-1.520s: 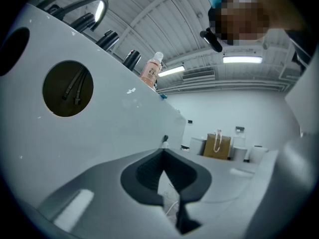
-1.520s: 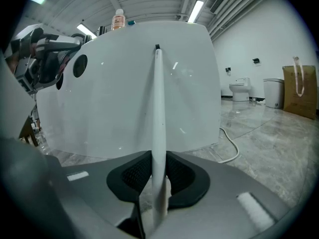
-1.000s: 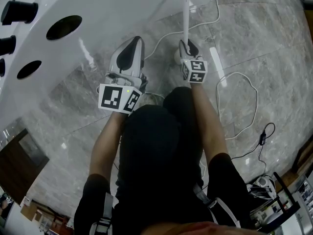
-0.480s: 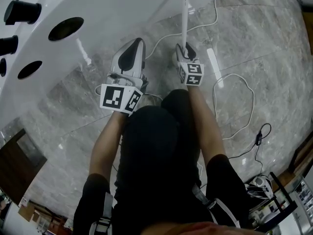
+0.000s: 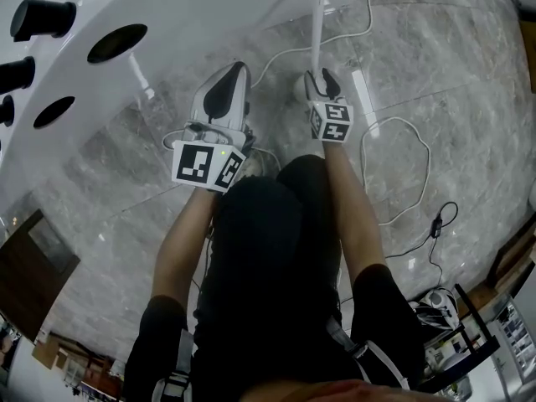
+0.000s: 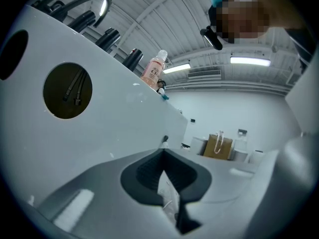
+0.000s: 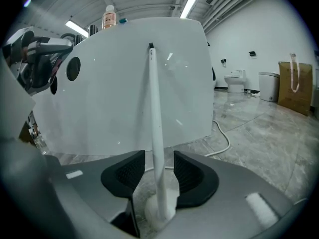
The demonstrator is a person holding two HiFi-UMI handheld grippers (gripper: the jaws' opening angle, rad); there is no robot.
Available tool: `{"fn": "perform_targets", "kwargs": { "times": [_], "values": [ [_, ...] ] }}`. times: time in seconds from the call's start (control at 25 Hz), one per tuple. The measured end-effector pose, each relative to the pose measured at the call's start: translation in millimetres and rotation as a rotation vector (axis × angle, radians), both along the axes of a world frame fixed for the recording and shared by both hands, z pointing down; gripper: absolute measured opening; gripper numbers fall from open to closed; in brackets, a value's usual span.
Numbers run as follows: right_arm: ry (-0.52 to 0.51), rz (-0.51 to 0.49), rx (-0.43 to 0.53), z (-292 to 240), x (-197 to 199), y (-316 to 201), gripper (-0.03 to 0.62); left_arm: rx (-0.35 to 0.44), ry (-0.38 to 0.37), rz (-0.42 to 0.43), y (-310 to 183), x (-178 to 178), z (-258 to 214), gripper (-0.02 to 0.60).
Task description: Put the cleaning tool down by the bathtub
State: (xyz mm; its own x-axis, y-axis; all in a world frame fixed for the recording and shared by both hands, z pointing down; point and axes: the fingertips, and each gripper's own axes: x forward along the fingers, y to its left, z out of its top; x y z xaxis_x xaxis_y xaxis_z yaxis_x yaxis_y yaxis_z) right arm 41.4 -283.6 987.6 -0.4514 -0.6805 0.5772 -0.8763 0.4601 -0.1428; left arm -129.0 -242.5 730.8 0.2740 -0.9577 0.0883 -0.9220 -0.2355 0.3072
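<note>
The white bathtub (image 5: 167, 15) fills the head view from 9 to 12 o'clock. Dark round openings pierce its outer wall, and black fittings (image 5: 38, 15) sit on its rim at 10 o'clock. A capped bottle (image 6: 153, 71) stands on that rim, at 11 o'clock in the left gripper view.

The left gripper (image 5: 228, 78) is held just beside the tub wall. Its jaws are clenched tip to tip with nothing between them.

Just to its right, at 12 o'clock in the head view, the cleaning tool (image 5: 316, 23) stands on the grey marble floor (image 5: 452, 65). Its round foot rests on the floor close by the tub, and its long white handle leans up against the tub's outer wall.

The right gripper (image 5: 322, 80) sits low on that handle, slanted downward. Its jaws are released and have just been opening. The handle stands between the pads with a gap on either side, so nothing grips it.

In the right gripper view a white cable (image 7: 227, 137) lies on the floor by the tub's corner, at 4 o'clock. A toilet (image 7: 234, 81) and a brown paper bag (image 7: 294, 86) stand at 3 o'clock, well apart from the tub.
</note>
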Motion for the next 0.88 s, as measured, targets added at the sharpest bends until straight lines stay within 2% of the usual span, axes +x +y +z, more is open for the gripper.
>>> {"fn": "perform_targets", "kwargs": {
  "times": [0.4,0.88],
  "values": [
    [0.034,0.004,-0.1,-41.6,4.3,20.2,0.19,-0.076,-0.005,0.009,-1.6,5.3,-53.0,0.008],
    [0.031,0.004,-0.195,-155.9,0.5,55.9,0.19,-0.141,-0.003,0.012,25.4,12.2,-166.6,0.008]
  ]
}}
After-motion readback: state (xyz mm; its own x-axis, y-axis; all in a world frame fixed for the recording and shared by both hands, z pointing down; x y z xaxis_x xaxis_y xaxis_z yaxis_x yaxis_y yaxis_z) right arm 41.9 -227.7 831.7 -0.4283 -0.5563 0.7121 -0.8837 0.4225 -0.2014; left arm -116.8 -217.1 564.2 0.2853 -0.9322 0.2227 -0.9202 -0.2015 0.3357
